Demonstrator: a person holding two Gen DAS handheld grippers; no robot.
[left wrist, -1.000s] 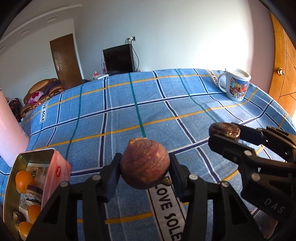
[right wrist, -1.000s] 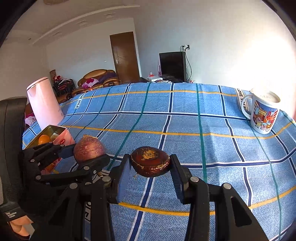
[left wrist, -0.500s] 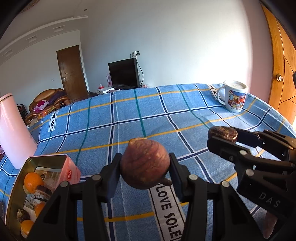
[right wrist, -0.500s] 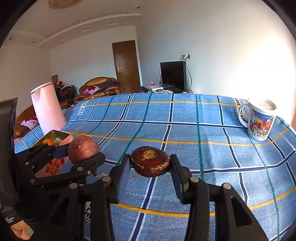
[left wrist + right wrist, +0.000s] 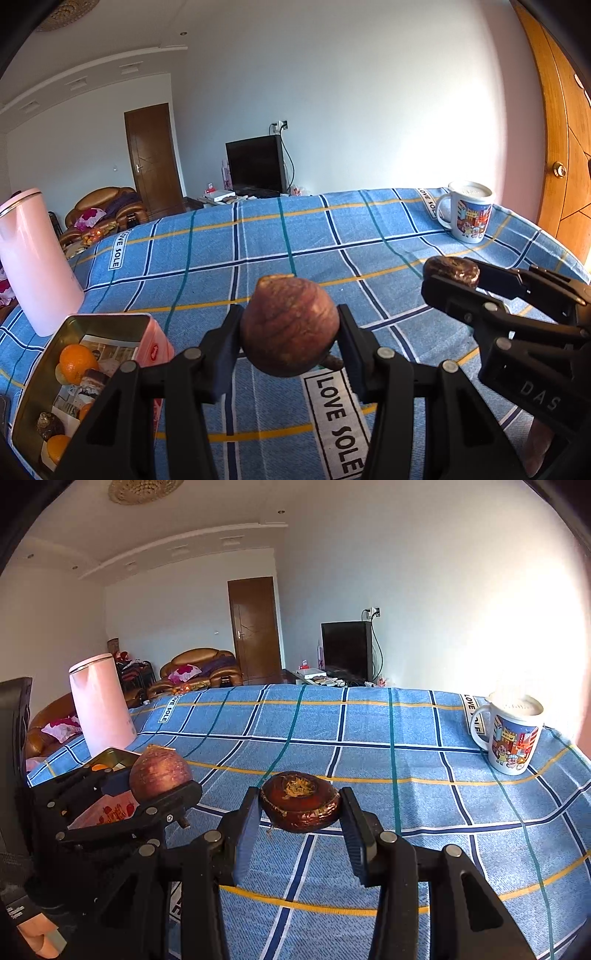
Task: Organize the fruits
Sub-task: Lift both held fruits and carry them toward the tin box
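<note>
Tablecloth (image 5: 258, 251): blue check, crossed by navy, white, teal and yellow lines. Both grippers are seen as black. Round fruit (image 5: 290, 326): reddish-brown, faintly streaked. Flat fruit (image 5: 300, 800): dark glossy brown, golden patch on top. Oranges (image 5: 75, 363): bright orange. Mug (image 5: 511, 738): white, multicoloured cartoon print. Kettle (image 5: 99, 705): pale pink.

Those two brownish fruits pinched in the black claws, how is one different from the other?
The fruit in the left gripper is round and tall like a ball; the fruit in the right gripper is flat and squat. The round one is dull reddish brown with fine wrinkles; the flat one is darker and glossy, with a rough yellowish patch on top. Both are clamped between finger pads, held above the blue checked cloth.
</note>
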